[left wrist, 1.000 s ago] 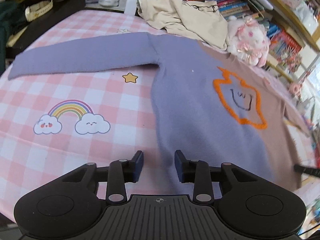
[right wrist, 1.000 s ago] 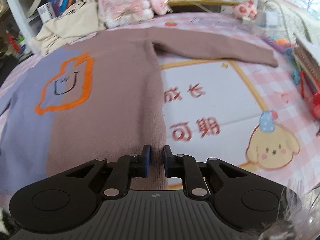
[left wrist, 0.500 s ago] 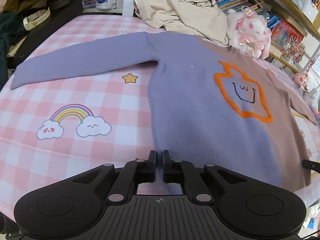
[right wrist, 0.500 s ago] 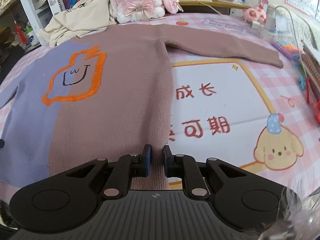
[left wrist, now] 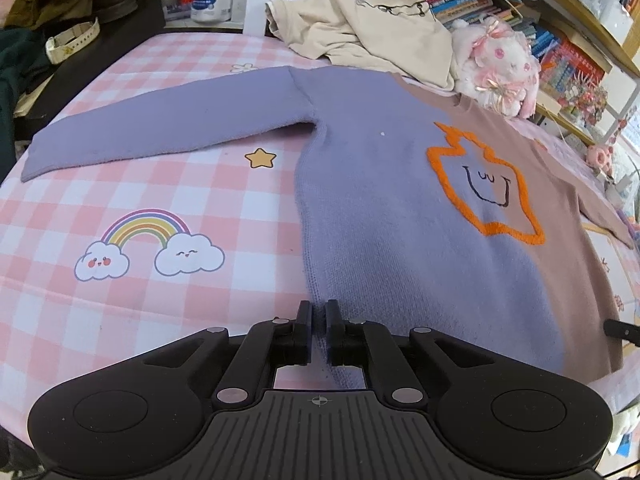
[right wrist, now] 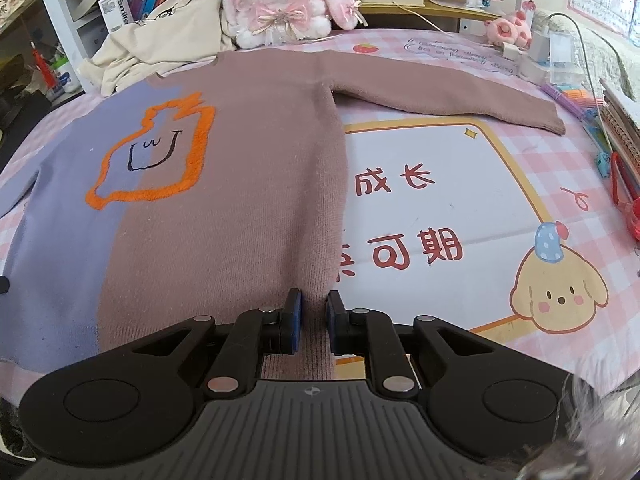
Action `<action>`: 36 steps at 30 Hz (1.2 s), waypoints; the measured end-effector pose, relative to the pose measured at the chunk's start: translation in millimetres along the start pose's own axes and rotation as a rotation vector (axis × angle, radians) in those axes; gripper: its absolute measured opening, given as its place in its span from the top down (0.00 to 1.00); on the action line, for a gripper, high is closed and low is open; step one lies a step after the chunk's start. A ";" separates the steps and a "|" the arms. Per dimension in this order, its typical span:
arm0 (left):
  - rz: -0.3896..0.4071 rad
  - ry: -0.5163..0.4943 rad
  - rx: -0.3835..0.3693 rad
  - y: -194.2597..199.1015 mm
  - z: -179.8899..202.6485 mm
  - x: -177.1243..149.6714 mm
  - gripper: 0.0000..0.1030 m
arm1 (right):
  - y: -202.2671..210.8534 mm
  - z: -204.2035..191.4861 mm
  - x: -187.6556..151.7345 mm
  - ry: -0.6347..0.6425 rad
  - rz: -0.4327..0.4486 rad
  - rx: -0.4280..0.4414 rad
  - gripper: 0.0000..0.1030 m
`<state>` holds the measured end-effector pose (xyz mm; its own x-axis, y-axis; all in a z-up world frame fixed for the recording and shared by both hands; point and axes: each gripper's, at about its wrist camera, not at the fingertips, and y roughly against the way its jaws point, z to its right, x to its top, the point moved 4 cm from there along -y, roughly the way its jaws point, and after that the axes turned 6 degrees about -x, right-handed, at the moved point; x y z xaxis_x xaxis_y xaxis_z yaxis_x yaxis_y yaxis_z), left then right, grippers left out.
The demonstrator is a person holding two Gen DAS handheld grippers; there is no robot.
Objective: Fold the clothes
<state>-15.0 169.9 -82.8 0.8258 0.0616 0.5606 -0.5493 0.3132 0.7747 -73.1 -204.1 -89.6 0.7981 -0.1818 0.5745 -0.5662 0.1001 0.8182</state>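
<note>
Left wrist view: the left gripper (left wrist: 318, 330) pinches the sweater's (left wrist: 400, 208) lilac hem corner; the right gripper (right wrist: 315, 320) clamps the brown corner — both bottom corners held, likely for lifting the flat-spread hem toward the collar.

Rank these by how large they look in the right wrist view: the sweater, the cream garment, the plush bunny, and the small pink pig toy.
1. sweater, by far the largest.
2. cream garment and plush bunny: they look alike in size and the garment is partly hidden, so they are not ranked.
3. small pink pig toy, smallest, though it lies far from the camera.
</note>
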 end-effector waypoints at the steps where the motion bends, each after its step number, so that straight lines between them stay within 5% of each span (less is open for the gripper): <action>1: 0.003 0.000 0.001 0.1 0.6 -0.6 0.92 | 0.3 -0.4 -0.3 -0.002 0.001 -0.004 0.84; 5: -0.001 -0.019 0.000 1.4 1.7 -1.4 0.86 | 0.7 0.7 -0.4 -0.010 0.000 -0.031 0.72; 6: -0.002 -0.022 0.001 1.8 2.3 -1.1 0.83 | 0.8 1.3 -0.1 -0.014 -0.004 -0.039 0.55; 8: 0.006 -0.030 0.006 3.9 3.9 -0.3 0.59 | 2.5 1.2 0.3 -0.015 -0.003 -0.044 0.41; 12: 0.036 -0.070 0.014 9.9 10.5 1.6 0.39 | 10.5 -7.3 3.1 0.024 0.031 -0.060 0.28; 22: 0.100 -0.208 0.009 22.5 31.1 5.0 0.13 | 22.8 -43.9 11.6 0.122 0.081 -0.034 0.15; 36: 0.102 -0.212 0.049 37.2 5.4 -2.6 0.11 | 21.5 -102.3 10.3 0.247 0.094 0.023 0.13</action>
<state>-38.3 176.2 -53.8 0.7232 -0.1117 0.6815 -0.6383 0.2687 0.7214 -55.9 -103.7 -63.7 0.7666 0.0720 0.6381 -0.6422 0.0828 0.7621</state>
